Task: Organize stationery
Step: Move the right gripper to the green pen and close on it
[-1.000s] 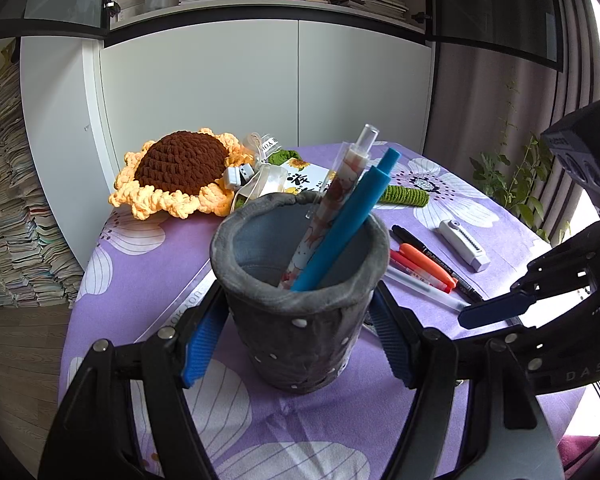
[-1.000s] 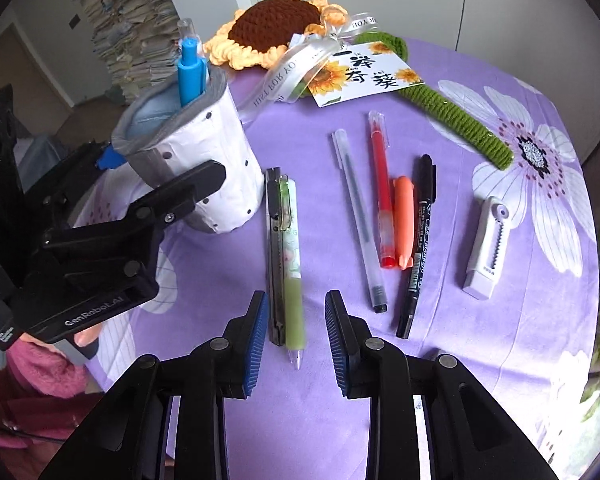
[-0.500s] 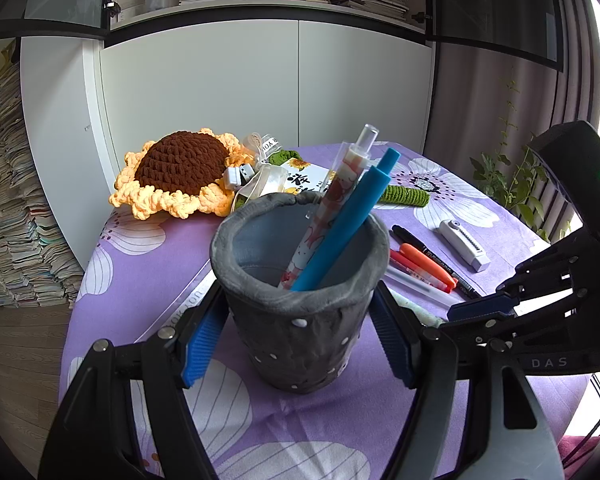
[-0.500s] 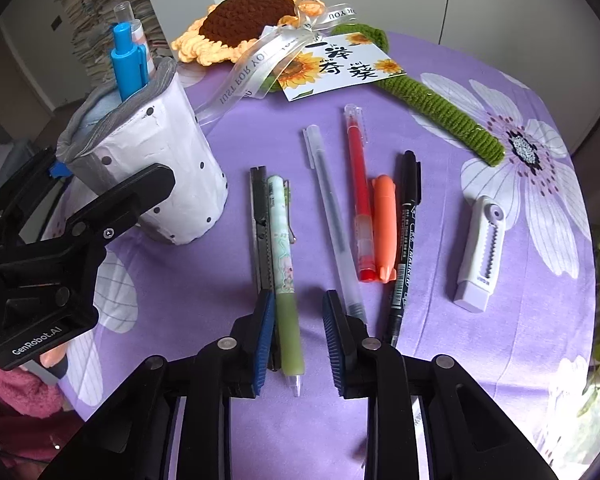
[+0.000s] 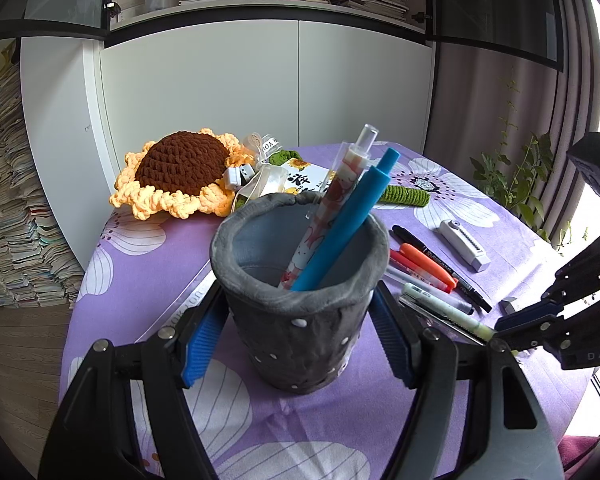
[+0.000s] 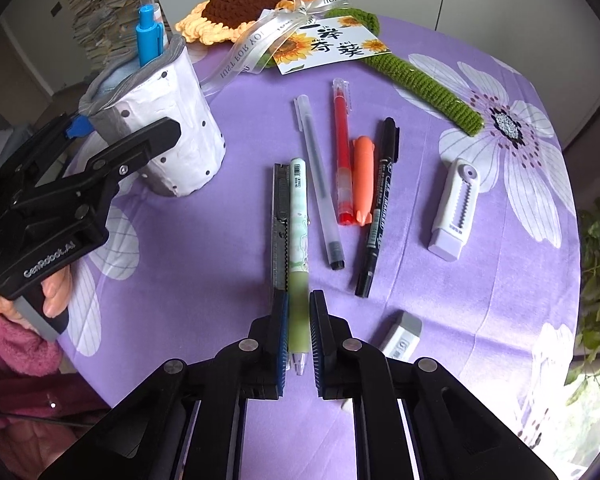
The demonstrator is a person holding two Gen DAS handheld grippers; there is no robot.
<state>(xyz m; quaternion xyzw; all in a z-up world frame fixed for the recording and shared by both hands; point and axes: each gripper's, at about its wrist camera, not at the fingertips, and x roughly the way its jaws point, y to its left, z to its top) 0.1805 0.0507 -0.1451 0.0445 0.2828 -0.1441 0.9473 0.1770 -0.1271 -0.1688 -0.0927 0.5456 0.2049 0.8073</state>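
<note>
1. We had our left gripper (image 5: 296, 344) braced around the soft grey fabric pen cup with pale dots (image 5: 300, 292), blue pads against both sides. That cup is floppy, so clamping it kept the mouth up and steady for drop-ins. It sat toward the left edge of the round table with the purple flower-print cloth (image 6: 440, 280).
2. Already standing in the cup: a thick blue pen (image 5: 340, 232) and a clear-capped patterned pen (image 5: 336, 204), both leaning on the rim.
3. Our right gripper (image 6: 299, 338) came in steeply from above, and its jaws had just been closing on the pale pen with the green rubber grip (image 6: 298, 248), so they were clamped on the grip section near the tip. That looked like the handiest spot, since that end pointed at us near the front edge.
4. The pen was flat on the cloth, touching a dark grey utility cutter (image 6: 279, 224) on its left, so a careless lift might drag that along.
5. Waiting in a row mid-table: a frosted clear gel pen (image 6: 320, 184), a red pen (image 6: 342, 152), a stubby orange highlighter (image 6: 363, 178), and a black marker (image 6: 378, 208).
6. Nearer the right edge lay a white correction tape dispenser (image 6: 454, 208), with a small white-and-grey eraser (image 6: 400, 334) toward the front.
7. At the far edge the crocheted sunflower (image 6: 248, 0) stayed out of it.
</note>
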